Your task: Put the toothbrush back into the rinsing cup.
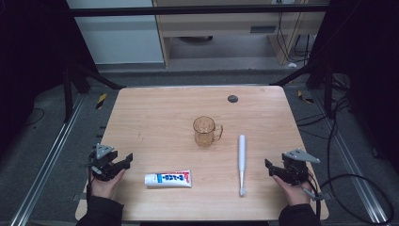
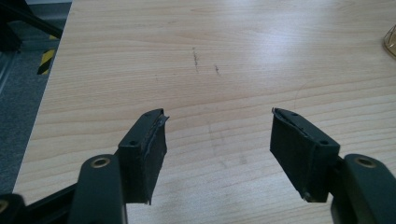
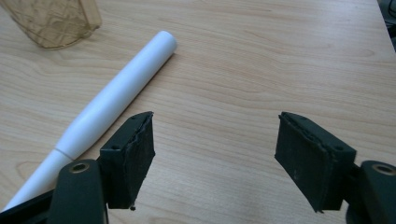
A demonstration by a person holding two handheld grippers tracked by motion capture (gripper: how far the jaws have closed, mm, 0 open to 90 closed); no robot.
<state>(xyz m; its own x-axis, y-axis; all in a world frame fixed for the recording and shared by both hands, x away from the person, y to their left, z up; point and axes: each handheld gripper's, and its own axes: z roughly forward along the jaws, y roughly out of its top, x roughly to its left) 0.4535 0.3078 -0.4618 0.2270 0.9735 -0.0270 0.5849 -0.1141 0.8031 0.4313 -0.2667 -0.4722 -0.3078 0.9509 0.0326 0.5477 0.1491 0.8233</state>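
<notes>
An amber see-through mug [image 1: 205, 131] stands upright near the middle of the wooden table [image 1: 155, 108]. To its right a white toothbrush [image 1: 242, 164] lies lengthwise, head toward the front edge. A white toothpaste tube [image 1: 168, 179] with blue and red print lies flat at the front, left of centre. My left gripper [image 1: 123, 161] rests at the front left, open, with only bare wood between its jaws [image 2: 217, 140]. At the front right my right gripper [image 1: 270, 168] is open too [image 3: 215, 144]; the toothbrush handle [image 3: 114, 95] lies just left of its left jaw, and the mug's base [image 3: 53, 21] sits farther off.
A small dark round disc [image 1: 233, 98] sits near the table's far edge. Metal rails and cables run on the floor on both sides. A mug edge [image 2: 391, 42] peeks in at the right of the left gripper view.
</notes>
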